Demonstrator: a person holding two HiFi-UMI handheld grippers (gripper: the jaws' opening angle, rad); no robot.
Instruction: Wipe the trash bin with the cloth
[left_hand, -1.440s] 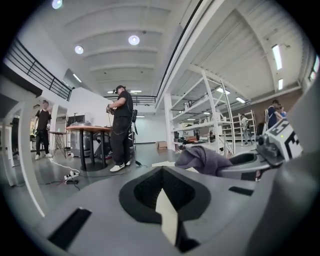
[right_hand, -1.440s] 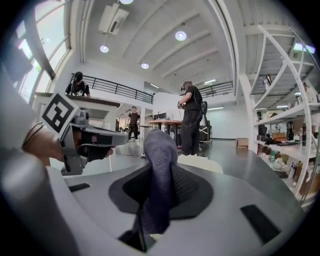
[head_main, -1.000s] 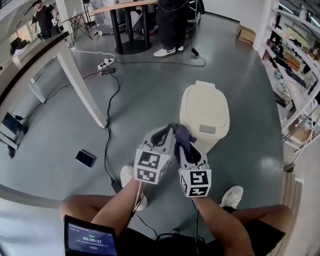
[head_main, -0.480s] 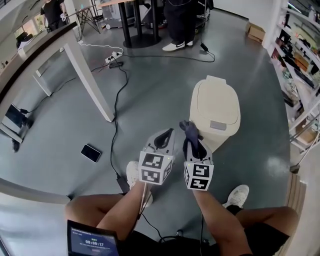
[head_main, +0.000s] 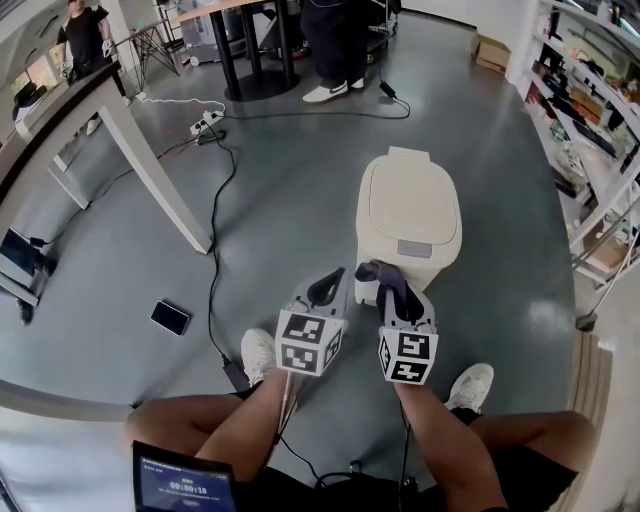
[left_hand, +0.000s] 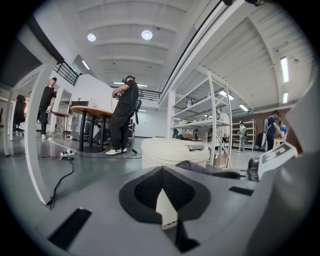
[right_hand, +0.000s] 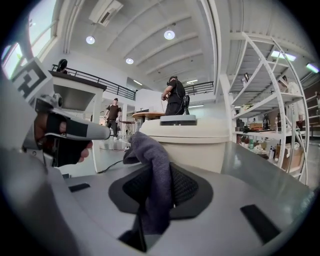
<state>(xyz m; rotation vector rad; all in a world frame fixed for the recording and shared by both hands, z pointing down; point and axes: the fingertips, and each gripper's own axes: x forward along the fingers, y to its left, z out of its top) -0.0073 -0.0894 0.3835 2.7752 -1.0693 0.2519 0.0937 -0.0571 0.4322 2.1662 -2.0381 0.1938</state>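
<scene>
Right gripper (head_main: 381, 276) jaws clamp the cloth (right_hand: 156, 167); left gripper (head_main: 334, 277) jaws closed, empty; both face the trash bin (head_main: 408, 205). Grey floor (head_main: 280, 180) below.

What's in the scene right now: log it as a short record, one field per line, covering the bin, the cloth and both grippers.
Trash bin: cream, lid closed, standing on the grey floor ahead of both grippers
Cloth: dark grey-purple, pinched between the right gripper's jaws, end sticking up
Right gripper: shut on the cloth, close to the bin's front; contact unclear
Left gripper: jaws together, nothing held, beside the right gripper
Floor clutter: phone and black cable to the left
</scene>
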